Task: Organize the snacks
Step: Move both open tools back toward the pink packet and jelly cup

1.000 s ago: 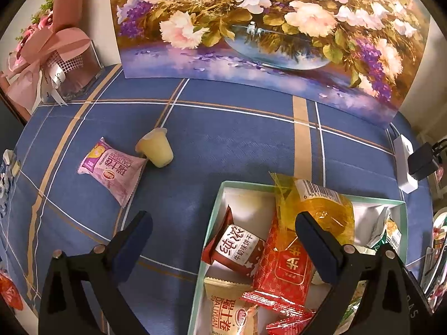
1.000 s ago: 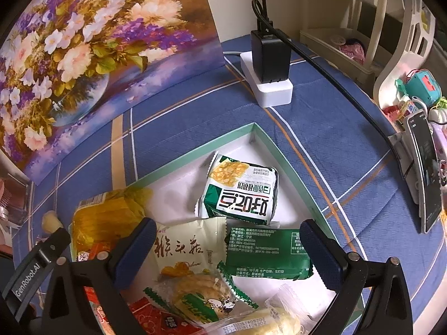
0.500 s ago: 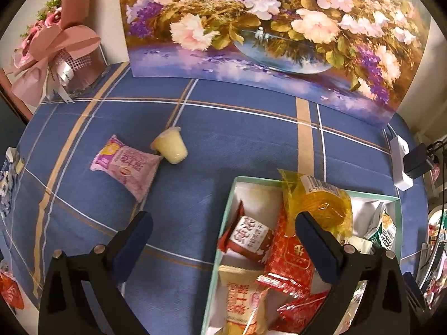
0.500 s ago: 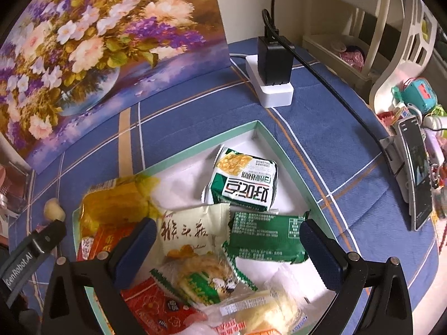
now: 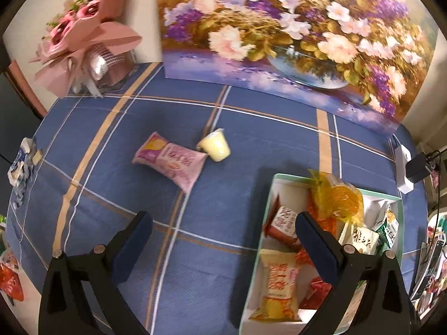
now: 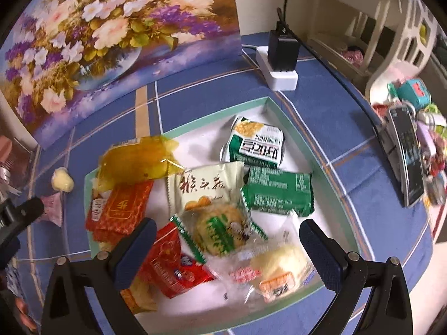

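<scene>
A pale green tray holds several snack packets: a yellow bag, red packets, green packets and a cream packet. On the blue cloth to its left lie a pink snack packet and a small yellow jelly cup, side by side. My left gripper is open and empty above the cloth at the tray's left edge. My right gripper is open and empty above the tray's snacks.
A flower painting stands along the back. A pink bouquet box sits back left. A white power strip with a black adapter lies back right, its cable running right. A phone and toys sit right. Wrappers lie at the left edge.
Both grippers have pulled back and up, so more of the table and tray shows. The left view has shifted left, toward the pink packet and jelly cup. Both stay open.
</scene>
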`<state>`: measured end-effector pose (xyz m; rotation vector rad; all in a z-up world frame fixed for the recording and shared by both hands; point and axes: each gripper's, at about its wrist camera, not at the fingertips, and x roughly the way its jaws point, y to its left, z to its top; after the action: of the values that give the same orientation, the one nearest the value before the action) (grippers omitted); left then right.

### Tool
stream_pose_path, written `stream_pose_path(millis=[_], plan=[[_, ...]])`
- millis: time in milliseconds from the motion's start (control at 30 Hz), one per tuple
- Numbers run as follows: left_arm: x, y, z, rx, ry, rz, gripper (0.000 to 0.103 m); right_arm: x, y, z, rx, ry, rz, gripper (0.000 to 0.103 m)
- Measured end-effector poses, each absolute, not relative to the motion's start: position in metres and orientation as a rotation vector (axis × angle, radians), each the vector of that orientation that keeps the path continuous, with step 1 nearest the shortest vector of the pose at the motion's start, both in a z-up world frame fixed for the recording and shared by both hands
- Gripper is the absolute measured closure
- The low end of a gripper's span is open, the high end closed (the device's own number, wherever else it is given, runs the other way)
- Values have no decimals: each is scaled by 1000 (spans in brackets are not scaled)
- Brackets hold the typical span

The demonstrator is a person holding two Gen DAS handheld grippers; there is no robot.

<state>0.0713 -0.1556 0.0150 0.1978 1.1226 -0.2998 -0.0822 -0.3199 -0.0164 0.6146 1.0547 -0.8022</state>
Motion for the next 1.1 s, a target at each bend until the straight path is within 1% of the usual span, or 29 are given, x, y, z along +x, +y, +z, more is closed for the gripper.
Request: stream_pose_path(millis=[300, 567, 833, 1100], plan=[[77, -110, 8, 159, 1153, -231, 1, -84, -290, 0, 588, 997, -761, 0], [84, -73, 15, 150, 1124, -176, 1, -69, -249, 13, 495, 977, -730, 0], [98, -36, 22, 123, 1111, -141, 1, -36, -209, 8, 458, 1009, -647, 0], [121, -1, 15, 55, 1139, -77, 1, -2, -175, -3, 414, 1049, -572, 0]])
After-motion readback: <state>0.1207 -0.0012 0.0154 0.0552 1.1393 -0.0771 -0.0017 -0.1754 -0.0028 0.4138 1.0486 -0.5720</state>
